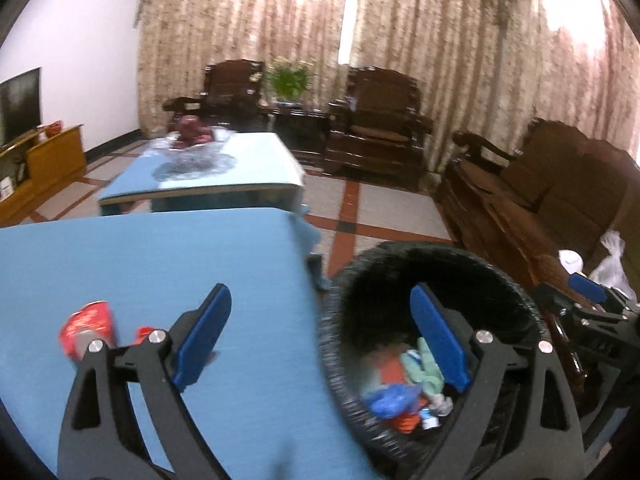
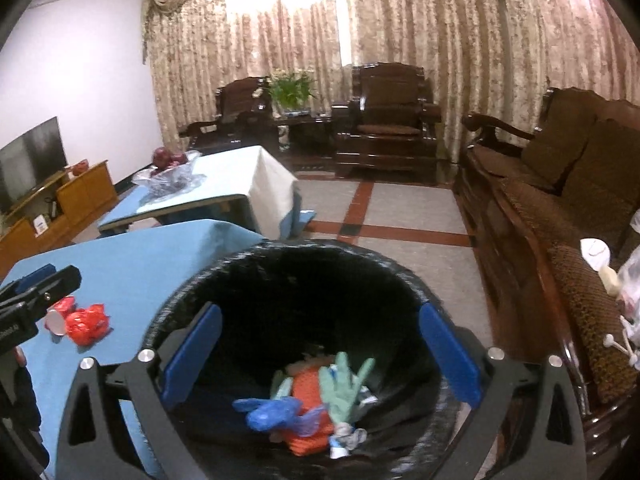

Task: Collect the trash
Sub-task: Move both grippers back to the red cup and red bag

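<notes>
Blue-covered desk (image 2: 132,256) stood beside a black-lined bin (image 2: 404,280) holding gloves (image 2: 344,384) and wrappers. Right hand-held gripper (image 2: 320,356) hung over it, jaws apart, empty. Left hand-held gripper (image 1: 320,340) likewise gaped; red trash (image 2: 86,323) lay on the desk.

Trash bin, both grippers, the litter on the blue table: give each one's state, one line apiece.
Trash bin: upright, black-lined, partly filled.
Green glove: lying in the bin.
Blue glove: lying in the bin.
Right gripper: open, empty, over the bin.
Left gripper: open, empty, straddling the table edge and bin rim.
Red wrapper: crumpled on the blue table.
</notes>
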`<state>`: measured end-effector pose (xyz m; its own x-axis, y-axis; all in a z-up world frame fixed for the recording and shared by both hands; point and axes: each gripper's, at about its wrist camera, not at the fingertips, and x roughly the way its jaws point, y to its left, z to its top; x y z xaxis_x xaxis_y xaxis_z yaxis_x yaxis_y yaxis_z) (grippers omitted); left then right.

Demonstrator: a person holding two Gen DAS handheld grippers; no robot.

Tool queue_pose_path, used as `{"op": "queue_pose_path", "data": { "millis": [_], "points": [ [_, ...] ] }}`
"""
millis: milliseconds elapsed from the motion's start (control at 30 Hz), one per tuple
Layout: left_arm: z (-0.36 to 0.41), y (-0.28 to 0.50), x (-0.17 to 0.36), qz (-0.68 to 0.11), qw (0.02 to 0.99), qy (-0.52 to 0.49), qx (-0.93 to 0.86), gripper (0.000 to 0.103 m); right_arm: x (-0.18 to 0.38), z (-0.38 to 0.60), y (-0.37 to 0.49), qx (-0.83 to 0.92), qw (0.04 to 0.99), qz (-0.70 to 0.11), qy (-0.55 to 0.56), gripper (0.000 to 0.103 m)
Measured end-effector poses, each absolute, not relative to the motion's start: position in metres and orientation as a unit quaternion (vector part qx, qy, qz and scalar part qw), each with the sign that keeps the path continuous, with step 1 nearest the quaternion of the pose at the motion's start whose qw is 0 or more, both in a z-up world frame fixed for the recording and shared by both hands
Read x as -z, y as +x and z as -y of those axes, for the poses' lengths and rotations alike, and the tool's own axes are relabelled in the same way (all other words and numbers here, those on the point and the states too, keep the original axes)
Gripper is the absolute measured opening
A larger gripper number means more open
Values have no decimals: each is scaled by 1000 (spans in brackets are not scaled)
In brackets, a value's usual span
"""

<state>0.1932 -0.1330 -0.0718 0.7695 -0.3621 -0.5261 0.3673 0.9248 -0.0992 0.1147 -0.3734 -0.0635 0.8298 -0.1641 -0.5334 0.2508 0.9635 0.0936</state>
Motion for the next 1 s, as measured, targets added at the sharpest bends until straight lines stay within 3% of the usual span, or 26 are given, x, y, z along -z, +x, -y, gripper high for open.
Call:
{"op": "queue_pose_path", "data": {
  "millis": [533, 1000],
  "points": [
    [-32, 172, 68, -263, 965, -12, 23, 89, 59, 238, 158, -20, 963, -265, 43, 97],
    [-104, 177, 91, -284, 958, -28, -42, 89, 91, 132, 207, -101, 953, -285, 22, 97]
  ]
}}
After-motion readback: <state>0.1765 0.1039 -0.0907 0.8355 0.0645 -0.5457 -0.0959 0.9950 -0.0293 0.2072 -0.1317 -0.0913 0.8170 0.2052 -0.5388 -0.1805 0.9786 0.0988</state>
